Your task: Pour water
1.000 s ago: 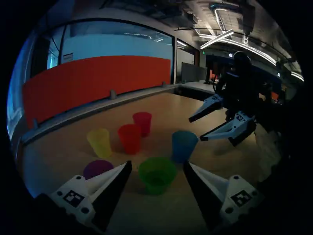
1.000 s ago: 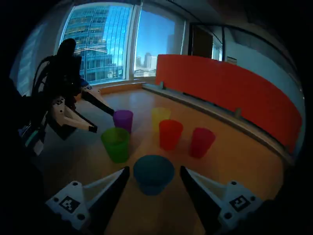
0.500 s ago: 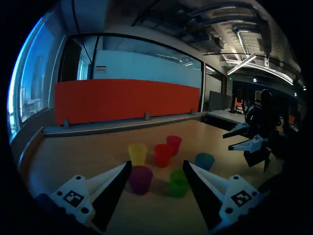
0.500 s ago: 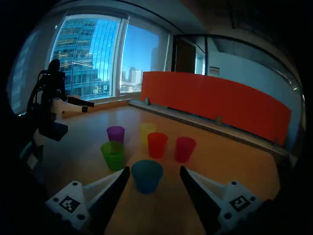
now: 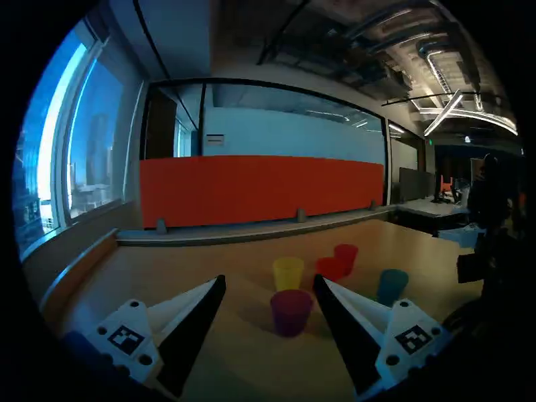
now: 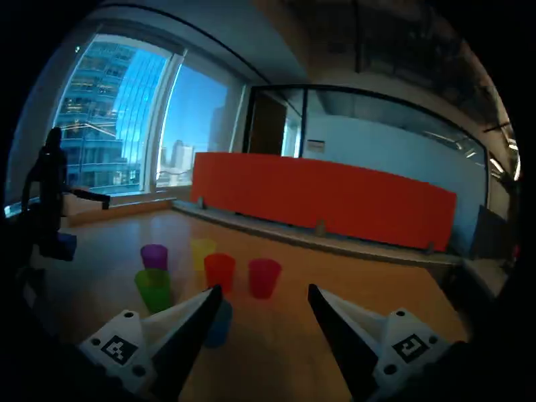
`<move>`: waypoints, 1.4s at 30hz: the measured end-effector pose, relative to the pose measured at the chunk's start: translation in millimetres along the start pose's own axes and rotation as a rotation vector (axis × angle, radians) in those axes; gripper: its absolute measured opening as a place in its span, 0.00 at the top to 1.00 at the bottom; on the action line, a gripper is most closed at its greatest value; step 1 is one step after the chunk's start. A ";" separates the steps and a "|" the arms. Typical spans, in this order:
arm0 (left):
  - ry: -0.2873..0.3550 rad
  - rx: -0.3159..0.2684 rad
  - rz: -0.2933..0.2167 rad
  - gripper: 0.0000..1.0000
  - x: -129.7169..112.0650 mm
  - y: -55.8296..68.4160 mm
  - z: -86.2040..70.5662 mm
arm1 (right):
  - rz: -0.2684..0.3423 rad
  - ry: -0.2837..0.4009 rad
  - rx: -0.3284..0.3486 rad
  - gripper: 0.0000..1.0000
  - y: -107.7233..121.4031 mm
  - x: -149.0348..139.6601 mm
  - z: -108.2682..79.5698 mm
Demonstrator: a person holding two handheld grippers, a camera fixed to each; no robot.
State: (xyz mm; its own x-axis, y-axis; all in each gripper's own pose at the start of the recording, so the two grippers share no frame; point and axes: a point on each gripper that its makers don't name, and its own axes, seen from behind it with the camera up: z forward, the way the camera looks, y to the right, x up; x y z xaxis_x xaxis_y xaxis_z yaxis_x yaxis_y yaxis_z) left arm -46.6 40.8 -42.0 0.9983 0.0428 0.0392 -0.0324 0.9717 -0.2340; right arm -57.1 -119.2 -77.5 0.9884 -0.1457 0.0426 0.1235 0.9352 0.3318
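Note:
Several coloured plastic cups stand grouped on a wooden table point(image 5: 194, 264). In the left gripper view a purple cup point(image 5: 291, 311) sits ahead between the fingers of my open left gripper point(image 5: 268, 280). Behind it are a yellow cup point(image 5: 288, 273), a red cup point(image 5: 329, 268), a pink cup point(image 5: 346, 256) and a blue cup point(image 5: 392, 286). My right gripper point(image 6: 263, 289) is open and holds nothing. The blue cup point(image 6: 220, 323) is partly behind its left finger. Beyond stand the green cup point(image 6: 153, 289), purple cup point(image 6: 154, 256), yellow cup point(image 6: 202, 252), red cup point(image 6: 220, 271) and pink cup point(image 6: 264, 277).
An orange partition point(image 5: 261, 187) with a rail runs along the table's far edge. Large windows point(image 6: 107, 147) light the room. The left gripper point(image 6: 87, 196) and the dark figure of a person point(image 6: 47, 194) appear far left. A dark silhouette point(image 5: 488, 201) stands at the right.
Both grippers have drawn back and tilted up, so the cups look smaller and farther. The left view has swung from the green cup to the purple one. The blue cup slid behind the right gripper's left finger.

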 end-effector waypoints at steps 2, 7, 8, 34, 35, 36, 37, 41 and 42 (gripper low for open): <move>0.012 0.043 0.009 0.03 -1.7 -7.5 0.1 | 0.009 0.027 -0.061 0.01 11.6 5.4 -0.5; 0.027 0.161 0.032 0.03 -13.3 -25.2 0.7 | 0.035 0.091 -0.190 0.01 37.9 16.0 -3.7; 0.029 0.184 0.037 0.03 -16.0 -28.2 0.8 | 0.039 0.102 -0.210 0.01 41.7 17.5 -4.5; 0.061 0.377 0.077 0.03 -52.4 -49.5 26.0 | 0.110 0.083 -0.315 0.01 62.3 5.4 -6.5; 0.064 0.375 0.073 0.03 -52.3 -49.4 27.2 | 0.110 0.082 -0.319 0.01 63.5 5.3 -6.7; 0.067 0.376 0.070 0.03 -51.8 -49.9 27.8 | 0.110 0.081 -0.322 0.01 65.0 5.2 -6.8; 0.070 0.376 0.068 0.03 -51.3 -50.4 28.2 | 0.111 0.080 -0.325 0.01 66.4 5.1 -6.9; 0.080 0.377 0.056 0.03 -49.1 -50.8 29.6 | 0.115 0.079 -0.333 0.01 70.6 5.0 -7.5; 0.083 0.374 0.051 0.03 -48.6 -49.9 30.1 | 0.116 0.079 -0.335 0.01 71.1 5.1 -7.7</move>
State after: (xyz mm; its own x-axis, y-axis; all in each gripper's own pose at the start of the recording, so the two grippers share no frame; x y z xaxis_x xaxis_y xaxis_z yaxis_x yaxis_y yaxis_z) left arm -95.0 -2.8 -3.1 0.9949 0.0894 -0.0459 -0.0823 0.9870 0.1378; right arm -42.6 -51.0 -61.0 0.9997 -0.0187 -0.0157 0.0187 0.9998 0.0016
